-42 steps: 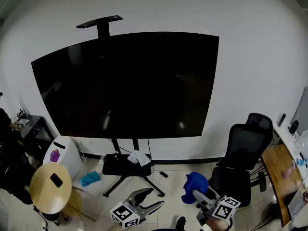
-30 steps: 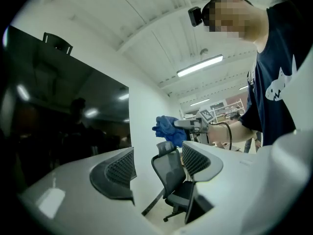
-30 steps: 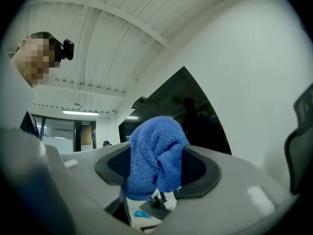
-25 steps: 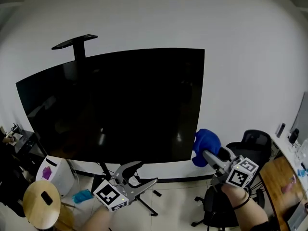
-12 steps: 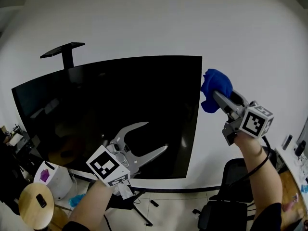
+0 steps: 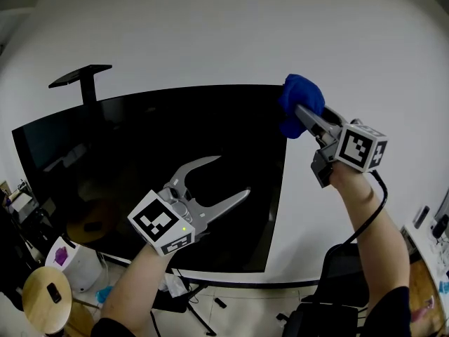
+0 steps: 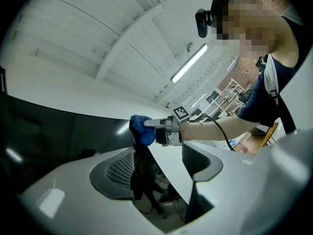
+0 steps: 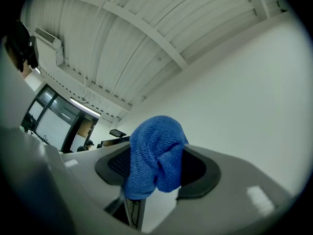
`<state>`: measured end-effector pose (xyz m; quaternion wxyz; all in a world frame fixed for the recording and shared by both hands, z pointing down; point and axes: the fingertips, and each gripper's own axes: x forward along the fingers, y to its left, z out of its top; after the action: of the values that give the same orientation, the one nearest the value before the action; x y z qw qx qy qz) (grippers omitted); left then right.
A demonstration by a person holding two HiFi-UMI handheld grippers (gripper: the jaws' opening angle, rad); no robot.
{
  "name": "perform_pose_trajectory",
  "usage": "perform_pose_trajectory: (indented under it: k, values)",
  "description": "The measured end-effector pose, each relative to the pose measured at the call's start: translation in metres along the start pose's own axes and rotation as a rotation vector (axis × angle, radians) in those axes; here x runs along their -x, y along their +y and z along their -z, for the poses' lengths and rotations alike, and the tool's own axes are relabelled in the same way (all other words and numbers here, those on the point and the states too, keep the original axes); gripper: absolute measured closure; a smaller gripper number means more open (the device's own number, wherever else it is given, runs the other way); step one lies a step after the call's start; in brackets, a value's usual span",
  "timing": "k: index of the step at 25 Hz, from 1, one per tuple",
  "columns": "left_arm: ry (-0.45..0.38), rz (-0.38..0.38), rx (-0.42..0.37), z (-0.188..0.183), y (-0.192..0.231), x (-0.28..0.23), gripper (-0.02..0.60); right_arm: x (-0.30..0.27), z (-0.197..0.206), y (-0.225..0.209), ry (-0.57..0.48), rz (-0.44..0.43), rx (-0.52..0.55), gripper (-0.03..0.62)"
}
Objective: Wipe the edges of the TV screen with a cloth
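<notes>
Cloth (image 6: 300,100): blue, bunched, now at the top right corner of the TV screen (image 6: 126,160); half a second ago it sat just right of that edge.
Right gripper (image 6: 303,112): jaws clamped on the cloth, raised a little higher than before.
Left gripper (image 6: 232,175): jaws well apart with nothing between them, in front of the screen's lower middle, same spread as before.
</notes>
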<state>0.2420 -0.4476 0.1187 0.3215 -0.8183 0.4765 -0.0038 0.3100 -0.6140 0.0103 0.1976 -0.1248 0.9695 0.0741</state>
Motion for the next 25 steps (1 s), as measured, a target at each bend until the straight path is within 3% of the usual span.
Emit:
perform_pose_trajectory:
  k: [4,12,25]
  values:
    - [0.014,0.003,0.015,0.026,-0.007,-0.002,0.282,0.003,0.035,0.003,0.009,-0.013,-0.016,0.338]
    - [0.048,0.004,0.088,0.047,-0.003,-0.018,0.282,0.0,0.065,-0.005,0.031,-0.048,-0.14,0.347]
    - [0.15,0.004,0.225,0.149,-0.051,0.004,0.282,0.05,0.187,0.01,0.119,-0.037,-0.189,0.353]
